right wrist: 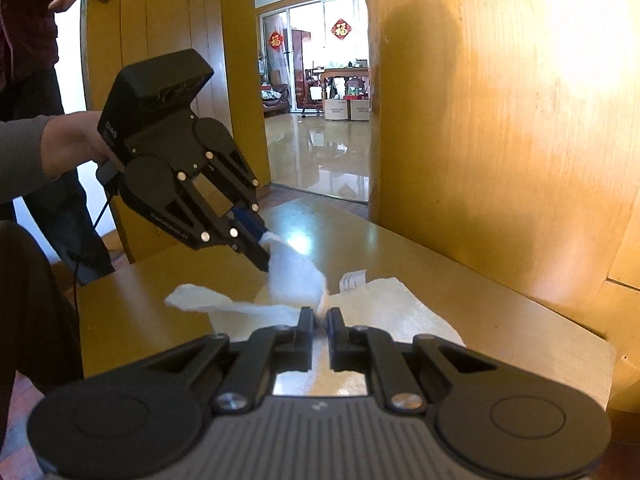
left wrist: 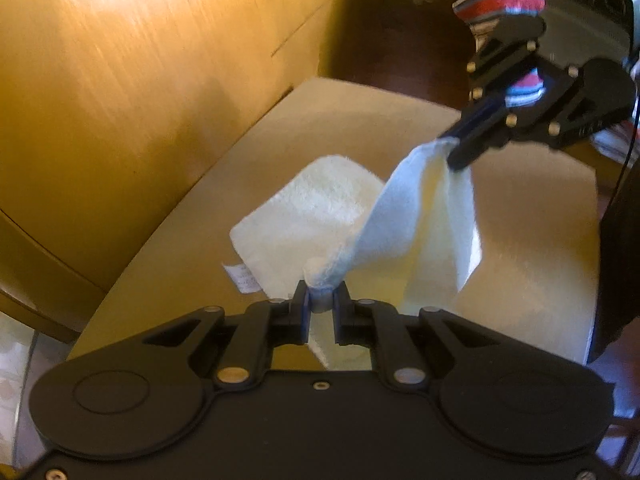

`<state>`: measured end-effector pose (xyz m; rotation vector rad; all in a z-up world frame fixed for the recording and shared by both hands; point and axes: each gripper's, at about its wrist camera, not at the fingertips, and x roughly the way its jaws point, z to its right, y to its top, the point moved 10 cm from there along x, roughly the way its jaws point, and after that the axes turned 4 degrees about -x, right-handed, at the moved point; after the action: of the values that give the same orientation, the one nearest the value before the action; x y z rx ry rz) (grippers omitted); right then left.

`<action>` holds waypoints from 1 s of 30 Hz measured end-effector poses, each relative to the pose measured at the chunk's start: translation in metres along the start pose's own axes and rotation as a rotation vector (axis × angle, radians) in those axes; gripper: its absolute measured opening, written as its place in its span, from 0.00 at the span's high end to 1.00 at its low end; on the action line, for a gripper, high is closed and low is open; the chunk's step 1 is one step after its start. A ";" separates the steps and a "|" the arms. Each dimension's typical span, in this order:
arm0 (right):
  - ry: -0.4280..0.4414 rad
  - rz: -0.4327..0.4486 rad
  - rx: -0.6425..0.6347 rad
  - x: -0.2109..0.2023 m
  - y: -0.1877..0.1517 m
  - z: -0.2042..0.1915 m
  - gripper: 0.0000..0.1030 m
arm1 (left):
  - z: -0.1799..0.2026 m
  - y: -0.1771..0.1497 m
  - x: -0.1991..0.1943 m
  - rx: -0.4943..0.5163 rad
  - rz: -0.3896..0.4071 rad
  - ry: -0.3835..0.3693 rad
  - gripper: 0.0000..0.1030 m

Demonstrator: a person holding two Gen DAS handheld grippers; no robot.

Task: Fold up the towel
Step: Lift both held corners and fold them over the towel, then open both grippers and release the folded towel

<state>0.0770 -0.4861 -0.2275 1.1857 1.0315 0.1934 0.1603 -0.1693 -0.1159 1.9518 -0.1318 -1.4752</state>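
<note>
Left tongs (left wrist: 320,300), towel (left wrist: 304,208) pinched between

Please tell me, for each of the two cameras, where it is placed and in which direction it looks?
Left wrist: on the left hand-held gripper, looking along its fingers at the towel on the table; no body clearly shows.
Right wrist: on the right hand-held gripper, facing a doorway; a hand holds the other one.
Shared: towel, table, both grippers pinching cloth.

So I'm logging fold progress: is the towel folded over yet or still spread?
Mid-fold: the towel is partly flat on the table, with the left gripper and right gripper each lifting a pinched corner.
</note>
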 end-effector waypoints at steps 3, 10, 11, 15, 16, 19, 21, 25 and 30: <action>-0.018 -0.007 0.007 0.006 -0.001 0.009 0.93 | -0.009 0.003 0.012 -0.011 0.000 0.009 0.92; -0.049 0.015 0.088 0.015 0.009 0.043 0.93 | -0.032 0.028 0.043 -0.023 -0.026 0.006 0.92; -0.051 0.016 0.107 0.017 0.009 0.049 0.93 | -0.036 0.032 0.048 -0.025 -0.030 0.006 0.92; -0.057 0.006 0.204 0.031 -0.005 0.084 0.93 | -0.049 0.046 0.066 -0.033 -0.045 0.004 0.92; -0.059 0.000 0.219 0.034 -0.009 0.091 0.93 | -0.050 0.048 0.072 -0.031 -0.052 -0.001 0.92; -0.054 -0.019 0.259 0.041 -0.019 0.104 0.93 | -0.054 0.051 0.092 -0.025 -0.078 -0.014 0.92; -0.049 -0.032 0.285 0.045 -0.027 0.111 0.93 | -0.055 0.052 0.100 -0.025 -0.093 -0.025 0.92; -0.033 -0.057 0.353 0.055 -0.041 0.126 0.93 | -0.061 0.054 0.114 -0.033 -0.128 -0.037 0.92; -0.028 -0.086 0.380 0.062 -0.053 0.134 0.92 | -0.061 0.051 0.123 -0.035 -0.174 -0.050 0.92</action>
<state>0.1914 -0.5599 -0.3061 1.4774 1.1225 -0.0922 0.2738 -0.2376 -0.1796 1.9387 0.0427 -1.6274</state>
